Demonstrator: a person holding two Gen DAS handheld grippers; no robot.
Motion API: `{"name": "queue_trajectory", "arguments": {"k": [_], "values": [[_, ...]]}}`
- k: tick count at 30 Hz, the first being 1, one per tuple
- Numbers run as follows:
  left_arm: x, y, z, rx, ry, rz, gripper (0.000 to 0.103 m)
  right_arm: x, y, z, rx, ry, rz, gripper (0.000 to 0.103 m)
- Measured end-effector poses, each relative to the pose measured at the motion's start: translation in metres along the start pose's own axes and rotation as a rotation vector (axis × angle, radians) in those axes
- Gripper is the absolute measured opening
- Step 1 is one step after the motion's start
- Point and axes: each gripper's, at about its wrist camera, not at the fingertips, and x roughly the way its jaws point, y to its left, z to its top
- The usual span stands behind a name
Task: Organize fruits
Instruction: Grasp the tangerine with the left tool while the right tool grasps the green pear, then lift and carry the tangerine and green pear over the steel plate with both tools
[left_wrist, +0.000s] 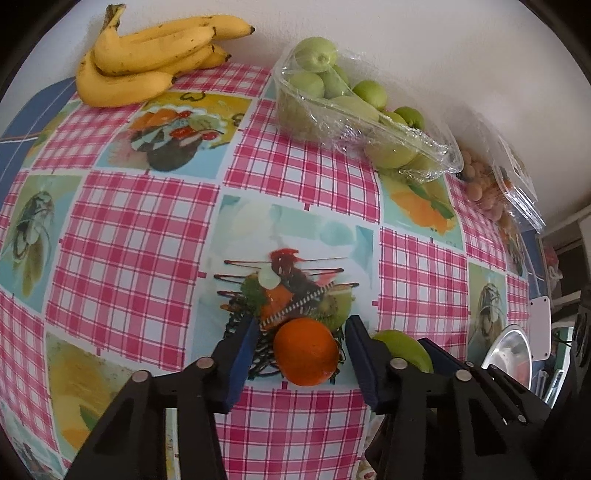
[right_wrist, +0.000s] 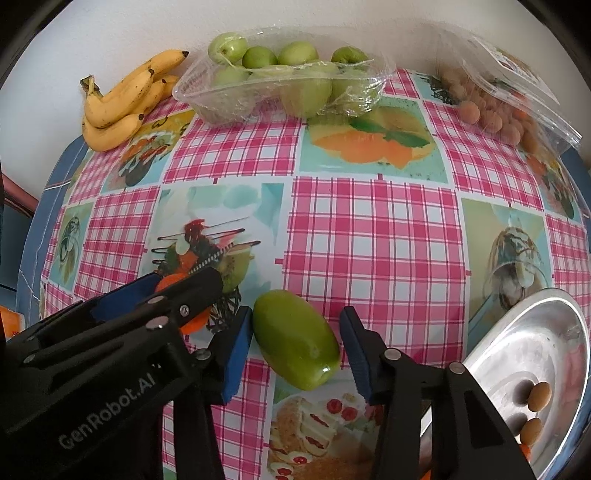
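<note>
An orange (left_wrist: 306, 350) lies on the checked tablecloth between the blue pads of my left gripper (left_wrist: 301, 325). A thin gap shows on each side of it, so the jaws stand open around it. In the right wrist view the orange (right_wrist: 170, 282) peeks out from between the left gripper's fingers (right_wrist: 147, 284). An oblong green fruit (right_wrist: 295, 339) lies between the fingers of my right gripper (right_wrist: 295, 314). The left pad sits against it and the right pad stands a little clear. The same green fruit (left_wrist: 402, 347) shows just right of the orange.
At the back by the wall lie a bunch of bananas (left_wrist: 147, 59), a film-wrapped tray of green fruits (left_wrist: 351, 110) and a clear clamshell of small brown fruits (left_wrist: 487, 184). A metal bowl (right_wrist: 517, 350) holding a few small brown fruits (right_wrist: 539, 395) stands at the right edge.
</note>
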Motion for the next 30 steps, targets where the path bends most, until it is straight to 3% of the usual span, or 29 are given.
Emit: {"name": "queue_trajectory", "arguments": {"k": [7,30], "values": [[0.004,0.001,0.0,-0.008,0.01,-0.025,0.039,0.001,0.003,0.0,-0.018,-0.002,-0.02,0.05],[-0.007,0.016,0.003,-0.052,-0.031,-0.004,0.038,-0.009,0.004,-0.001,0.009,-0.015,0.01,0.041]]}}
